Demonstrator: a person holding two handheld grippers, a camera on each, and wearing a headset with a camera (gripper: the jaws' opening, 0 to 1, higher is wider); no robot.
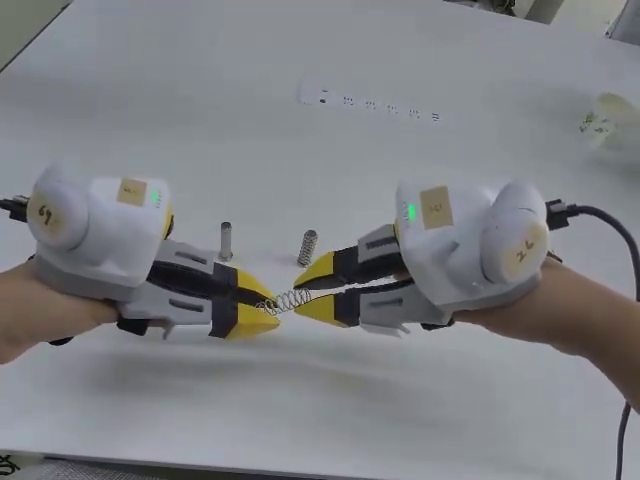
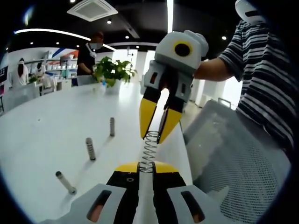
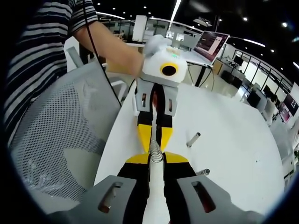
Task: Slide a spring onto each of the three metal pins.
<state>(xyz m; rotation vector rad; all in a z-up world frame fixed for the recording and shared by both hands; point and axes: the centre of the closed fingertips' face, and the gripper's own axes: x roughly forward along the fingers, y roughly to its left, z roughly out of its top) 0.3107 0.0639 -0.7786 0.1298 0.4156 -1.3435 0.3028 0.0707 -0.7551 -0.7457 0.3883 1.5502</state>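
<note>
Spring [image 1: 285, 300] in closed jaws: left gripper [image 1: 263, 304], right gripper [image 1: 308, 293]

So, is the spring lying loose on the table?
No, the spring hangs stretched between the left hand-held gripper and the right hand-held gripper, each clamping one end.

Grippers meeting tip to tip.
Left gripper [image 1: 270, 303] and right gripper [image 1: 300, 292] face each other, level, both clamping one spring [image 1: 286, 298].
</note>
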